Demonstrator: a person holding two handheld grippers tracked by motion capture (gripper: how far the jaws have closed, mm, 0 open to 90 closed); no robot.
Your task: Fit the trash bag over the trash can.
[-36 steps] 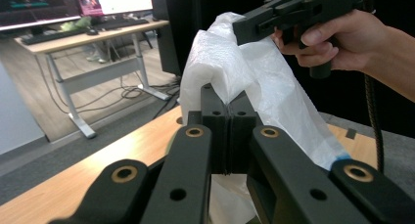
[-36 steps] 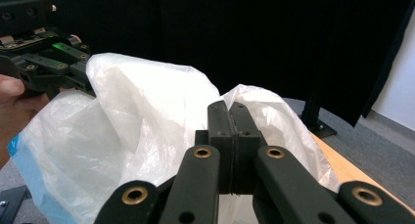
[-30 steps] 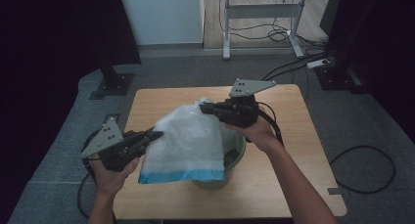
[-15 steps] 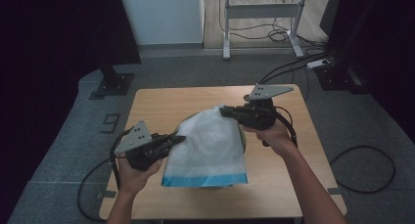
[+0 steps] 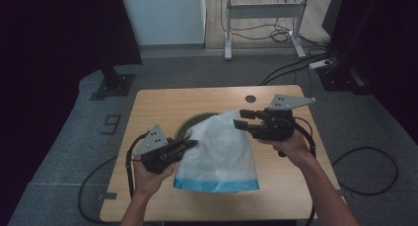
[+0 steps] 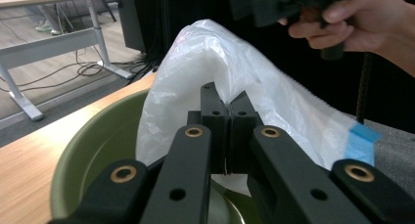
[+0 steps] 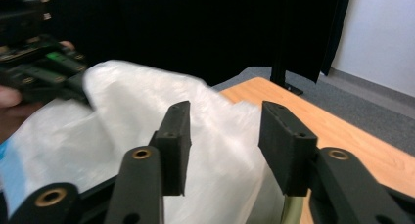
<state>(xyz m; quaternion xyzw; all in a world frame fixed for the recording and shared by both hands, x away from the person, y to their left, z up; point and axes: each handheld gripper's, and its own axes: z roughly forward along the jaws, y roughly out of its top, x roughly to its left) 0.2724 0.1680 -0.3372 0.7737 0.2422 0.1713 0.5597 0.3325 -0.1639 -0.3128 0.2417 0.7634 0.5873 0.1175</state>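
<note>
A white plastic bag (image 5: 219,152) with a blue band along its near edge drapes over a green bowl (image 5: 186,126) in the middle of the table. My left gripper (image 5: 191,144) is shut on the bag's left edge; in the left gripper view the film (image 6: 254,87) is pinched between the closed jaws (image 6: 228,117) above the bowl's rim (image 6: 93,136). My right gripper (image 5: 242,119) hovers open at the bag's upper right, its jaws apart with the bag (image 7: 147,116) behind them, nothing held.
The wooden table (image 5: 157,102) has a round cable hole (image 5: 250,98) at the back right. Behind it stand a metal desk frame (image 5: 261,18), floor cables and a power strip (image 5: 320,64). A dark stand base (image 5: 113,83) sits on the floor at left.
The bag has been dragged to the right and nearer, uncovering the bowl's left rim. Both hands moved right. The right gripper let go of the bag and now stands open.
</note>
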